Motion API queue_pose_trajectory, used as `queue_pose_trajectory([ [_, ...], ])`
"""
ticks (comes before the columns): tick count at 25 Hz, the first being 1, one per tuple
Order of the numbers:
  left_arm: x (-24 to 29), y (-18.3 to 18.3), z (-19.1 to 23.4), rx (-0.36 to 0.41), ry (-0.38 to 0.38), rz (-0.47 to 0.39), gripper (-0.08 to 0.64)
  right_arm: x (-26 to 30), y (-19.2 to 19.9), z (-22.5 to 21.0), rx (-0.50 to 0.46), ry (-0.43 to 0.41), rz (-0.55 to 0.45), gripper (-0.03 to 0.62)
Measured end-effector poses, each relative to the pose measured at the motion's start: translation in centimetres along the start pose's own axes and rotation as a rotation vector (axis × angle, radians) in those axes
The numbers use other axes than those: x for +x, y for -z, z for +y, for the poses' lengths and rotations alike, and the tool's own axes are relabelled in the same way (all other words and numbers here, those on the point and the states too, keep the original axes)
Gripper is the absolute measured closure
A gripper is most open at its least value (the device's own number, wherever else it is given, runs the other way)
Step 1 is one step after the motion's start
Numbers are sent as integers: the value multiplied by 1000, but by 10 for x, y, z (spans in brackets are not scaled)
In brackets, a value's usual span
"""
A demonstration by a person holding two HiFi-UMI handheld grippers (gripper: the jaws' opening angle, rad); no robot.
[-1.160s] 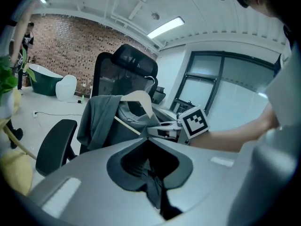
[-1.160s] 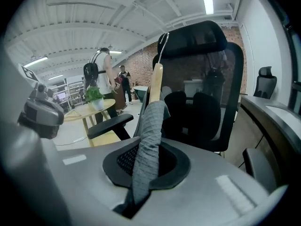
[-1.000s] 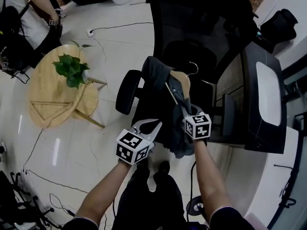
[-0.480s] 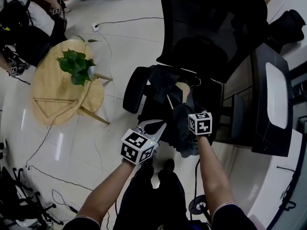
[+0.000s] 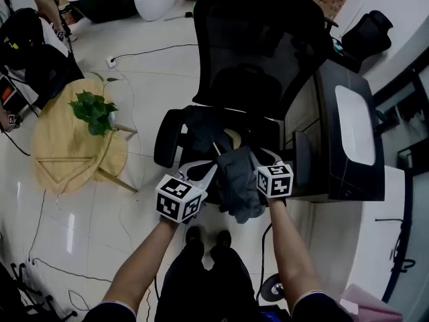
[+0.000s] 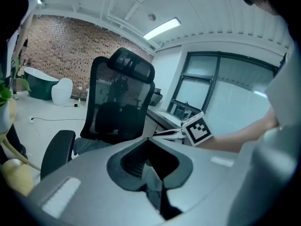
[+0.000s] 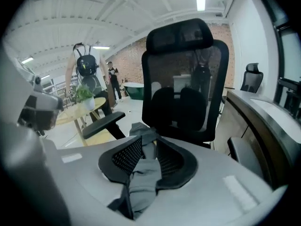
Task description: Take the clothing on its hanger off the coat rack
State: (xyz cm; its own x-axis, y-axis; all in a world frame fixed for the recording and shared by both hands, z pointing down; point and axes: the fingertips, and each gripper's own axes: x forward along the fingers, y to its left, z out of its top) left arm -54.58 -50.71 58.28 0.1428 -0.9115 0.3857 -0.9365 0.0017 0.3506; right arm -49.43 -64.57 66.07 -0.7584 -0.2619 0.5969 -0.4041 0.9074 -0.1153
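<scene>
Since the earlier frame, both grippers and the clothing sit lower and closer to the office chair, and we now find the garment bundled on the chair seat instead of held above it. Its wooden hanger shows pale at the far end of the bundle, near the backrest. No coat rack appears in any current view. The right gripper has its jaws opening, with a fold of grey cloth between the mesh pads but no longer squeezed. The left gripper has its tips together, and a fold of the same cloth appears caught in the hollow behind them. We judge the main risk to be a snag. If either gripper withdraws while cloth lies between its jaws, the garment may be dragged forward. Part of the cloth already hangs over the seat's front edge, and its weight could pull the rest, hanger included, to the floor. As for containers, none serves this task. We note only a pot with a green plant on the round wooden table, well apart to the left.
</scene>
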Motion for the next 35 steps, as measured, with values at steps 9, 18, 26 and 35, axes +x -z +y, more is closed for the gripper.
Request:
queue_pose_trajectory([
  [9,-6,-60,-58,75,80,-87,548,-139,-84,24,68,-76,-369,523],
  [18,-18,-100,-115,177,133,-146,548,-224,-119,56,-37,-110,-518,591],
  [26,-22,-116,-141,174,151,-190,548,-246,-139,54,-58,-114,-559,591],
  [35,-29,-130,-142,183,135,-226,548,-252,-154,57,-80,-130,-581,592],
])
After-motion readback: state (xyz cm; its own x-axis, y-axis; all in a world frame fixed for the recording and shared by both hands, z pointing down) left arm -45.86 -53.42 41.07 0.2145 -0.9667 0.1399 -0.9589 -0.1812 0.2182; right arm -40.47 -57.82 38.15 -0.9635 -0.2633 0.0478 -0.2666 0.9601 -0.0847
